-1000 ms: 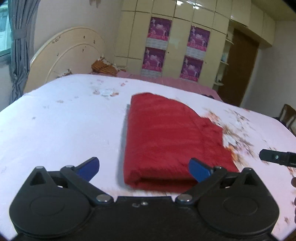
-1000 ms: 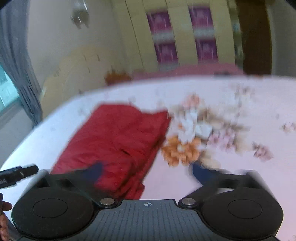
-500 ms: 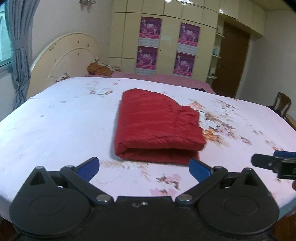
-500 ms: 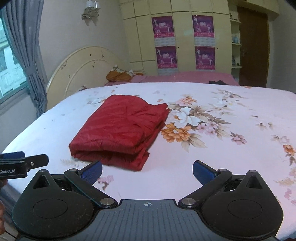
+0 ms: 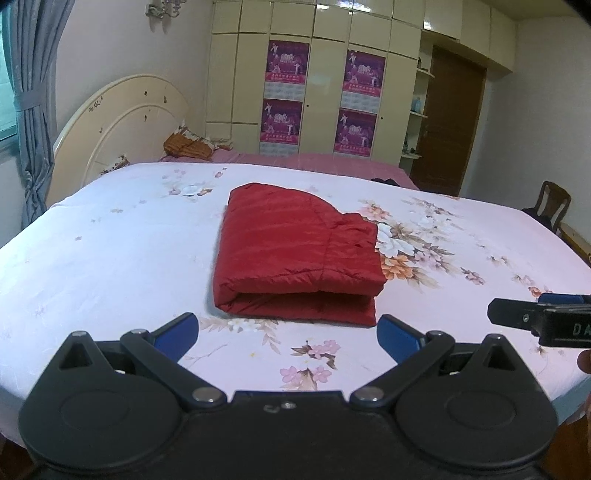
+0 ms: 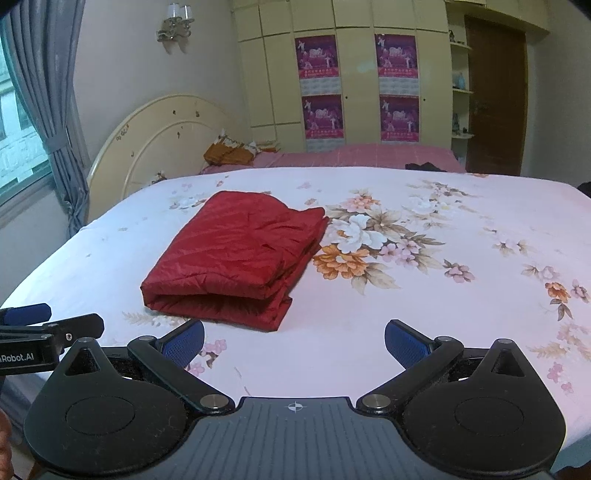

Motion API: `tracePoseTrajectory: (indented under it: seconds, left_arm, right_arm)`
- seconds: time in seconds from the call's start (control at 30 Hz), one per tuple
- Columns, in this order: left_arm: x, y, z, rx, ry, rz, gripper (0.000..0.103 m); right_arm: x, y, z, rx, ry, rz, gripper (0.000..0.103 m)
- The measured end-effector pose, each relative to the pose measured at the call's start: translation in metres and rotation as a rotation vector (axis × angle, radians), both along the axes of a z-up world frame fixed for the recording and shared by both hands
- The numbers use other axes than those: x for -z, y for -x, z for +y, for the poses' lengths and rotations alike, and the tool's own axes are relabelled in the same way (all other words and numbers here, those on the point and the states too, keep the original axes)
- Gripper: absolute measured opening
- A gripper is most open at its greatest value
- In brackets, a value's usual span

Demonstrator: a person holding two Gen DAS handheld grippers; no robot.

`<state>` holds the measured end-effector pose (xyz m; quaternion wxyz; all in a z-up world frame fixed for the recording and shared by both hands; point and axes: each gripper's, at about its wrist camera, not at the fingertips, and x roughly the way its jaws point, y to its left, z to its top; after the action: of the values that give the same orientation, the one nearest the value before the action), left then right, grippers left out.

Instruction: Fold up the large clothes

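Now both grippers pulled further back from folded red jacket [image 5: 299, 251] on bed [image 5: 110, 251]; jaws wide, empty.

The floral white bedsheet [image 5: 110, 258] runs off both side edges. The wooden chair [image 5: 553, 205] is cut by the frame. Print on the purple wall posters [image 6: 319, 88] is too small to read.

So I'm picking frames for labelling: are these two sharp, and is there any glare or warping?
Left wrist: sharp, red garment crisp, glare on the cabinet tops, bed edge bowed by fisheye. Right wrist: equally sharp, lit wall lamp, same bowing.
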<state>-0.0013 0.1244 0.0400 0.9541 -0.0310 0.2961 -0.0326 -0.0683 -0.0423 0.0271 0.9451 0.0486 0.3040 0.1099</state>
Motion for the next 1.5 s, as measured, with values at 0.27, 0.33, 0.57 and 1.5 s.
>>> tracePoseTrajectory:
  seconds: [0.27, 0.33, 0.57, 1.5]
  left_arm:
    - [-0.0028, 0.0013, -0.0013, -0.001, 0.0, -0.008, 0.103]
    - [-0.0028, 0.0015, -0.0013, -0.002, -0.001, -0.009, 0.103]
    - [-0.0048, 0.0022, -0.0002, 0.006, -0.004, -0.018, 0.103]
    - [-0.0083, 0.003, -0.0011, 0.015, -0.01, -0.031, 0.103]
  right_arm:
    - [-0.0036, -0.0004, -0.0019, 0.001, -0.003, -0.008, 0.103]
    - [-0.0037, -0.0001, -0.002, 0.002, -0.002, -0.011, 0.103]
    - [-0.0061, 0.0009, -0.003, 0.006, 0.002, -0.017, 0.103]
    - [-0.0088, 0.0015, -0.0064, 0.003, 0.009, -0.027, 0.103]
